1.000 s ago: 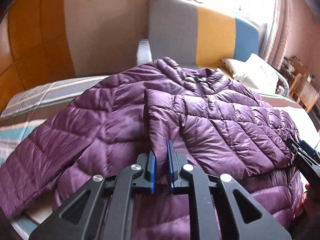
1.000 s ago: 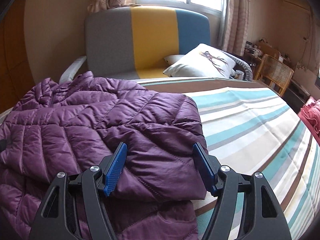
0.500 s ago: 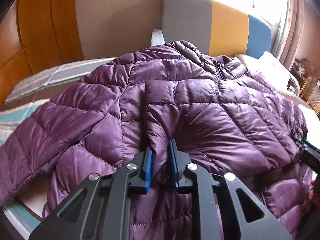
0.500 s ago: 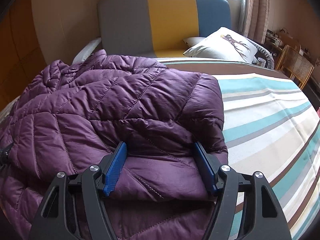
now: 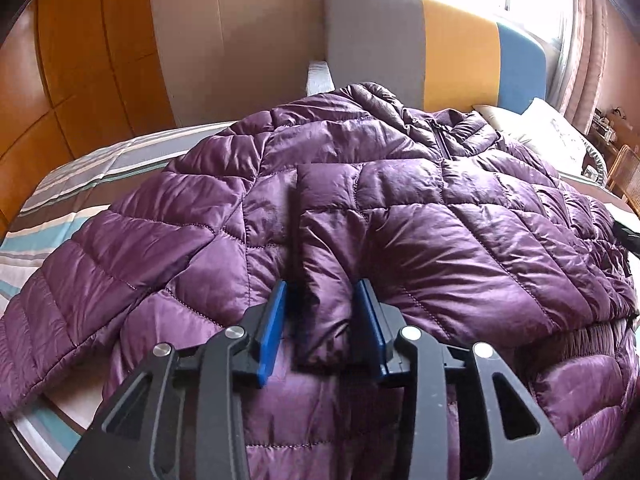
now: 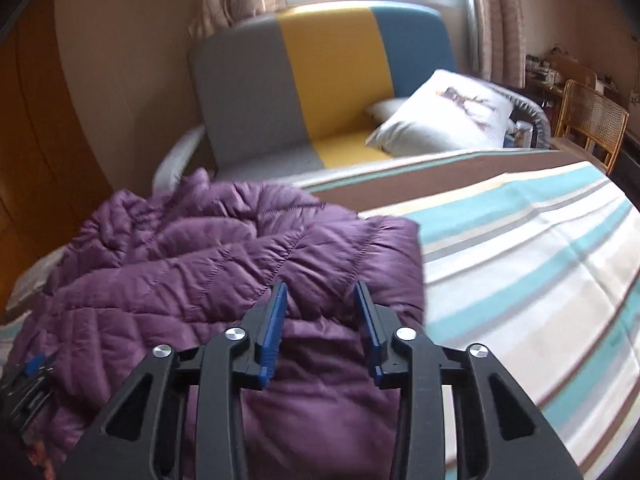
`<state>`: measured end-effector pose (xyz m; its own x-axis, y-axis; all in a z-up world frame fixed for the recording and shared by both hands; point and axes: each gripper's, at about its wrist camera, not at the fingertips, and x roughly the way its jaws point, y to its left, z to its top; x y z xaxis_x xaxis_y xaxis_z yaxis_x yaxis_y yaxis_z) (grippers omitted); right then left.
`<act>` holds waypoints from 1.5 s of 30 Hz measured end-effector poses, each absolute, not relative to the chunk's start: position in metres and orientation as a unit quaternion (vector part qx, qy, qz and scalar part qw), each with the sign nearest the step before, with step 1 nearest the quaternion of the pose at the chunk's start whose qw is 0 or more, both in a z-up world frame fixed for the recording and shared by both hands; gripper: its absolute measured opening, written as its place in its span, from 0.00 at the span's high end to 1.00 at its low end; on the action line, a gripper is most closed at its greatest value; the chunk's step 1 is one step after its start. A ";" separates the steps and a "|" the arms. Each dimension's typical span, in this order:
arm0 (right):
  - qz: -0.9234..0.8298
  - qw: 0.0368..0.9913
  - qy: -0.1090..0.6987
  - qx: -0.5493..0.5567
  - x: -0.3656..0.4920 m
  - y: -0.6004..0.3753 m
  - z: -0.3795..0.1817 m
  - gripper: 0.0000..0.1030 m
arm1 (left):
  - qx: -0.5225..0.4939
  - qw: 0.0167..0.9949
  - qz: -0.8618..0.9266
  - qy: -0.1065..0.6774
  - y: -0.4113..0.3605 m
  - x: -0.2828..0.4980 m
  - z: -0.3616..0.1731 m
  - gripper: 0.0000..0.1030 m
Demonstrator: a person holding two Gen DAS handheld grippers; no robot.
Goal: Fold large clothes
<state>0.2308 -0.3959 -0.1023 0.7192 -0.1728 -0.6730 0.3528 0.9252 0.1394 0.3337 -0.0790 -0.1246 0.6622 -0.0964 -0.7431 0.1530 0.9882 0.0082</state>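
A purple quilted puffer jacket (image 5: 420, 216) lies on a striped bed, one sleeve folded across its front. My left gripper (image 5: 322, 300) is open, its blue pads on either side of the sleeve cuff (image 5: 324, 320), which lies loose between them. In the right wrist view the jacket (image 6: 208, 280) fills the left half. My right gripper (image 6: 320, 300) is open above the jacket's right edge and holds nothing. The left gripper shows in the right wrist view at the lower left (image 6: 28, 380).
The striped bedspread (image 6: 520, 280) stretches to the right of the jacket. A grey, yellow and blue sofa (image 6: 340, 92) with a white pillow (image 6: 440, 116) stands behind the bed. A wicker chair (image 6: 592, 120) is at the far right. Wooden panels (image 5: 80, 60) line the left wall.
My left gripper has opened and let go of the sleeve cuff. My right gripper has narrowed somewhat and lifted back from the jacket edge; its view is blurred by motion.
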 end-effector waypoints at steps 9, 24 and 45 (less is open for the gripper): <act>-0.145 0.902 0.387 0.123 0.253 -0.402 -0.126 0.67 | 0.029 0.910 -0.072 0.406 -0.078 0.336 -0.128 0.63; -0.123 0.914 0.376 0.093 0.167 -0.366 -0.117 0.67 | 0.007 0.915 -0.096 0.392 -0.065 0.316 -0.110 0.02; -0.125 0.912 0.380 0.093 0.170 -0.364 -0.124 0.66 | -0.224 0.895 0.134 0.363 0.166 0.229 -0.106 0.07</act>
<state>0.1700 -0.3642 -0.1245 0.6802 -0.1562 -0.7162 0.2983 0.9515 0.0758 0.2294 0.1662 -0.1063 0.7006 0.0782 -0.7093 -0.4029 0.8637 -0.3027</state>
